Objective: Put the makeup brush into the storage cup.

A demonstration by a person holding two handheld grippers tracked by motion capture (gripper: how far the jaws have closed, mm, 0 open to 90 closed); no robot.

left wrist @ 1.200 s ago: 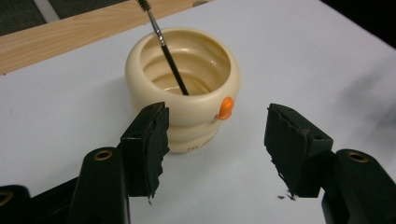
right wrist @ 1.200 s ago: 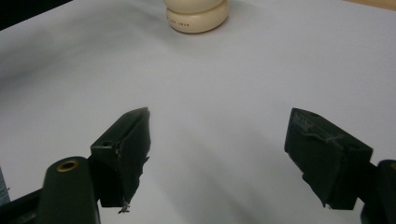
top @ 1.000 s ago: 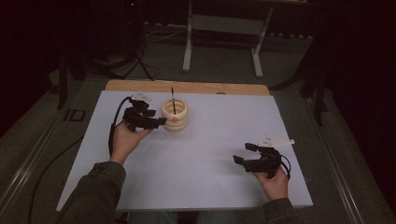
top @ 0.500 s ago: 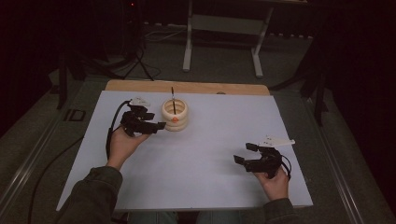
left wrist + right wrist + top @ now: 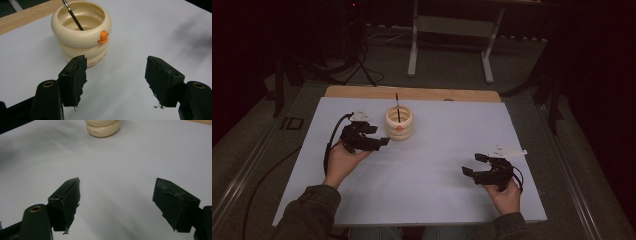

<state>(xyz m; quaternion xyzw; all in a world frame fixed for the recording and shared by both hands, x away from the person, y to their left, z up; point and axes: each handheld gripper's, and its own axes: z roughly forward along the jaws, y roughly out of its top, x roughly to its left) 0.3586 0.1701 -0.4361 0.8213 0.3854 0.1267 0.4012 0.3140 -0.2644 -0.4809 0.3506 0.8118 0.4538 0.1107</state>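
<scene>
Jaws of the left hand-held gripper (image 5: 116,81) stood spread wide with nothing between them, pointed at the cream-coloured, ribbed ceramic cup (image 5: 82,32) just beyond their tips. The likeliest mishap, as I judged it, was a tip-over: the near jaw sat close to the cup's lowest bulge, and a sideways nudge from it during a closing move could have shoved or toppled the cup rather than gripped it. The cup's rounded, glossy rings also looked slippery, so a pinch on a bulge might have squeezed it out of the pads. A thin dark stick (image 5: 72,15) leaned inside the cup and rose above the rim; a jaw brushing it could have levered the cup over or flicked the stick out.

The cup looked like three stacked rings, with a small orange knob (image 5: 103,37) on its upper ring and faint printed lettering near the base. It stood upright on the white desk (image 5: 437,165), toward the far edge and left of centre.

The right hand-held gripper (image 5: 486,167) rested well apart near the desk's right front, its jaws likewise spread and empty.
</scene>
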